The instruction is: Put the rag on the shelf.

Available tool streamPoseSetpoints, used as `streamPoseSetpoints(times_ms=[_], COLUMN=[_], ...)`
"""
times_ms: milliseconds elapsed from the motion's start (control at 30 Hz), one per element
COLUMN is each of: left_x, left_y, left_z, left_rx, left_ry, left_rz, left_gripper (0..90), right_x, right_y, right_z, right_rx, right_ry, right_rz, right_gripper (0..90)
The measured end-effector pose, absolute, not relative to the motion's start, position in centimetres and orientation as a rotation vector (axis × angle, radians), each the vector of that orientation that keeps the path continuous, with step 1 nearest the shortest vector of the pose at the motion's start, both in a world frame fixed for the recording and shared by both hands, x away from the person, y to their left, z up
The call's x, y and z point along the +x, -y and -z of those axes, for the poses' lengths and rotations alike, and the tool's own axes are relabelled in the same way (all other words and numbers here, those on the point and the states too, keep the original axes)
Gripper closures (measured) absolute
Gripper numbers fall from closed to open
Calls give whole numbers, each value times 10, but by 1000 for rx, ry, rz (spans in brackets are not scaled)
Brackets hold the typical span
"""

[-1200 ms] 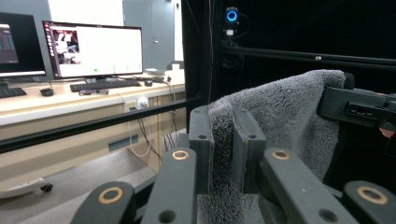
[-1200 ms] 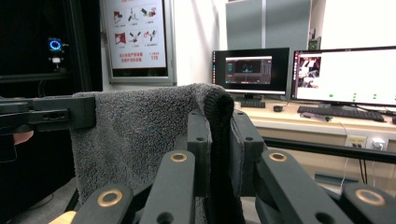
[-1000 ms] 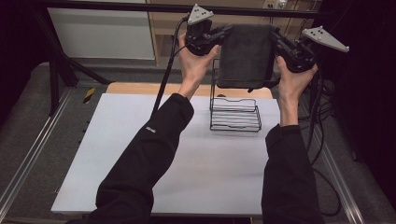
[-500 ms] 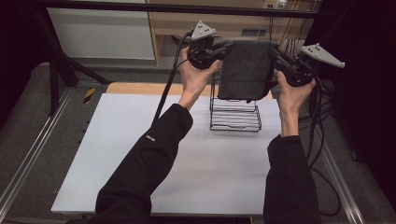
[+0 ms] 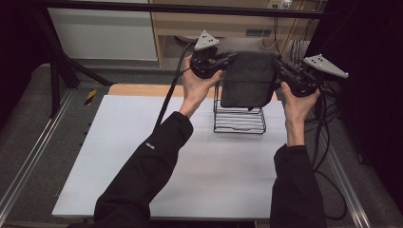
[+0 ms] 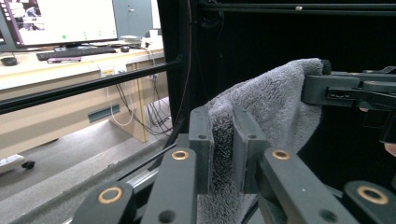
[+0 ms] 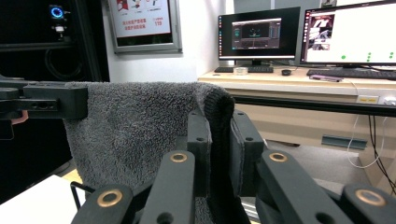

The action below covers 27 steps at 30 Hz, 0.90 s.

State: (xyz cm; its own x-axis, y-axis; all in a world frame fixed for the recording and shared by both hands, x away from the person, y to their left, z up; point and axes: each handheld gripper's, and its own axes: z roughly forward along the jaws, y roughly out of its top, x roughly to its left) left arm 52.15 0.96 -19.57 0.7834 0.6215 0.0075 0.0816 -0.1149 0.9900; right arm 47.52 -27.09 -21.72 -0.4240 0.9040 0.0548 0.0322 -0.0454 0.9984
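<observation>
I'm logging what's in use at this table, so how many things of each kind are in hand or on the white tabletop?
Grey towel, held up by both top corners: 1
Black wire rack, standing on the table: 1
Handheld claws, left claw and right claw, each shut on the towel: 2
Total: 4

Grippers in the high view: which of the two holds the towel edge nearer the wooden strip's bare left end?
The left gripper, gripping the grey towel on its left edge; the right gripper grips the opposite edge, above the wire rack.
</observation>
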Motion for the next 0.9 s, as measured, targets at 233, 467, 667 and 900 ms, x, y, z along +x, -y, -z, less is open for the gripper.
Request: streamPoseSetpoints(times_ms=[233, 467, 667, 900], left_x=[512, 502, 494, 482], left_y=[-13, -15, -17, -18], left_z=[199, 203, 207, 213], left_rx=[1657, 1669, 1698, 1752], left_ry=[-536, -521, -527, -532], left_rz=[-482, -454, -433, -423], left_gripper=[794, 789, 780, 755], right_x=[468, 458, 451, 443], right_y=[273, 277, 279, 283], right_z=[218, 223, 227, 233], right_rx=[1006, 995, 993, 986], right_ry=[-1546, -1580, -1618, -1675], right_rz=[-1557, -1571, -1578, -1580], right_gripper=[807, 804, 800, 794])
